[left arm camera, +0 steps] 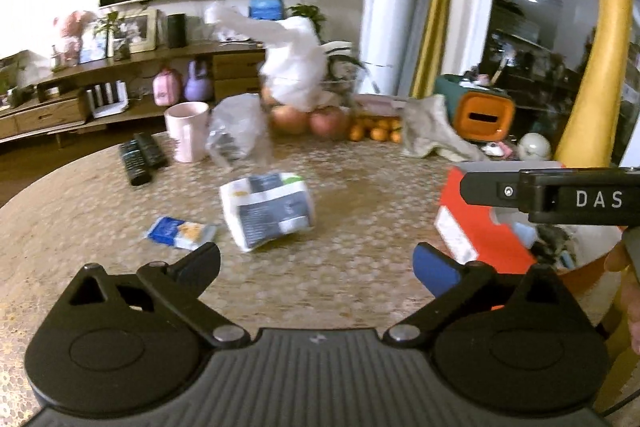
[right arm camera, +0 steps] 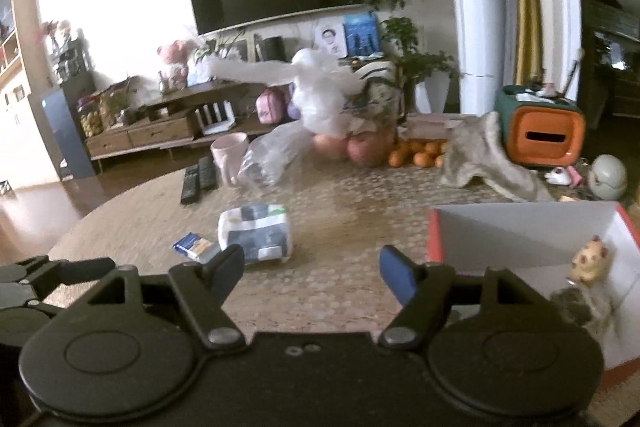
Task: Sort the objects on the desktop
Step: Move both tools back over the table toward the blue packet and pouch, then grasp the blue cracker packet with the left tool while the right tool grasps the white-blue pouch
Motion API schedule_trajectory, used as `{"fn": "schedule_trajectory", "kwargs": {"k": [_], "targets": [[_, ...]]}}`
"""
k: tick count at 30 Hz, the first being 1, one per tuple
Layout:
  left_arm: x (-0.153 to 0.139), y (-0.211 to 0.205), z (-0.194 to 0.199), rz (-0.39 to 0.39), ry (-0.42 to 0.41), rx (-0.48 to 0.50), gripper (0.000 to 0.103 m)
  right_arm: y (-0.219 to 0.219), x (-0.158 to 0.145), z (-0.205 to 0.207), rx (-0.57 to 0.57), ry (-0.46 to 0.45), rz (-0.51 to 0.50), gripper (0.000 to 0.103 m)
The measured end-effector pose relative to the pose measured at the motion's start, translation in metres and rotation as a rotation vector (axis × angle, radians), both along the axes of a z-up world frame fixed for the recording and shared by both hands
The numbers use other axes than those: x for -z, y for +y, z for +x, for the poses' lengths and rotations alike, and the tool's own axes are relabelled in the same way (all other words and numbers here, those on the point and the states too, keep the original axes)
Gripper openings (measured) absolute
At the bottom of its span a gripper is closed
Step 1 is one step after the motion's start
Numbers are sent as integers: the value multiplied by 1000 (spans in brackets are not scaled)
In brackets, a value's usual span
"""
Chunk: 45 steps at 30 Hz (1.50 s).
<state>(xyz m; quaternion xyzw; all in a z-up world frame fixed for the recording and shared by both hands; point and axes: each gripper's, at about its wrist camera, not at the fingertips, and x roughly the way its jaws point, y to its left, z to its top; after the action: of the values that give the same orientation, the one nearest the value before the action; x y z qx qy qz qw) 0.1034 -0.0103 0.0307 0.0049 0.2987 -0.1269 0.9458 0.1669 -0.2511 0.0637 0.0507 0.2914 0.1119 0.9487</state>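
A white and grey tissue pack [left arm camera: 269,209] [right arm camera: 256,230] lies mid-table, with a small blue and yellow packet [left arm camera: 179,231] [right arm camera: 195,247] to its left. My left gripper [left arm camera: 316,267] hovers over the table in front of them, open and empty. My right gripper [right arm camera: 312,269] is also open and empty, just left of the red box [right arm camera: 434,233] [left arm camera: 480,227]. Inside the box's white interior lie a small cream toy figure [right arm camera: 588,259] and a dark object [right arm camera: 574,305]. In the left wrist view the right gripper's black body [left arm camera: 552,193] crosses over the box.
Two remotes [left arm camera: 140,155], a pink mug [left arm camera: 187,131], a clear plastic bag [left arm camera: 236,131], apples [left arm camera: 308,121], oranges [left arm camera: 374,133], a white bag [left arm camera: 296,67], a grey cloth [left arm camera: 432,131] and an orange-fronted box [left arm camera: 484,115] line the far table. A yellow giraffe figure [left arm camera: 600,39] stands right.
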Motion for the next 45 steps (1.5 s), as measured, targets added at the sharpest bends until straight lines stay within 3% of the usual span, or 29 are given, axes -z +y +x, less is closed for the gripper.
{"fn": "schedule_trajectory", "kwargs": {"k": [14,22,34,45], "targets": [[39,63,54,38,10,-93,103,50,39,68,-31,51,-49,75],[68,89,100,64,35,-113,103,67,66,112,-86,125,-80,75],[107,108,166,104,68,-87,103,87,104,164,-122,171,-133,74],[132,112,195,126,80,-56,103,92,120,189,-141,192,-133,74]]}}
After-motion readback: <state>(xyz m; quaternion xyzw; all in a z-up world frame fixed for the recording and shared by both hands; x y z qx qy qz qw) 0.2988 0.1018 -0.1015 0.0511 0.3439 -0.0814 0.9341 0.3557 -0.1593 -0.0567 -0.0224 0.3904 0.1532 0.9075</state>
